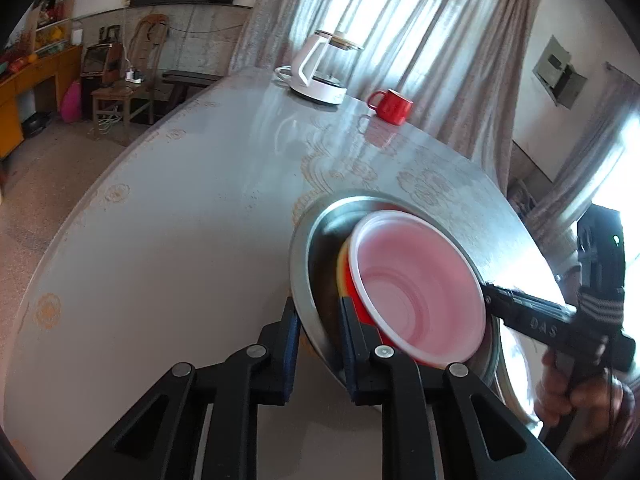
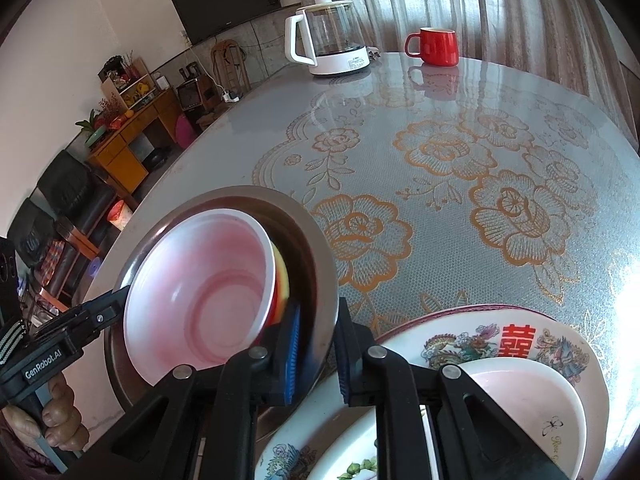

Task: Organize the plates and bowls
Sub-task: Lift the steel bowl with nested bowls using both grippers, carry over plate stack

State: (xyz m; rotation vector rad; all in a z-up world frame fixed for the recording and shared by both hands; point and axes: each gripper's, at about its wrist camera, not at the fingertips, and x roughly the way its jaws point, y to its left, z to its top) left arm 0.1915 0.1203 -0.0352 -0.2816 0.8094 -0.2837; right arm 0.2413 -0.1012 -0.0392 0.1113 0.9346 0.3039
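Both grippers are clamping the same steel basin (image 1: 308, 280) by its rim, from opposite sides. The left gripper (image 1: 320, 344) is pinching the rim edge nearest its own camera, one blue pad outside the wall and one inside. The right gripper (image 2: 318, 352) is doing the same on the far side (its fingers also show in the left wrist view, meeting the rim at the right). Neither is slack: jaws are nearly closed, with only the thin metal rim between the pads.

The basin is tilting, mouth turned toward the left hand's side, and appears to be lifted off the table (image 2: 440, 168). Inside it the red bowl (image 1: 420, 292) with a pale pink interior is nesting over a yellow bowl (image 1: 342, 268), of which only a sliver shows.

Key relation: the plate stack (image 2: 520, 344), decorated plates with a plain pink plate on top, is lying just beside and below the right gripper, so the right hand is the nearer one. Judgement: any set-down on that stack means carrying the basin rightward and levelling it first, or the nested bowls may slide out.

A kettle (image 2: 324, 40) and red mug (image 2: 434, 46) are standing well apart at the far edge.
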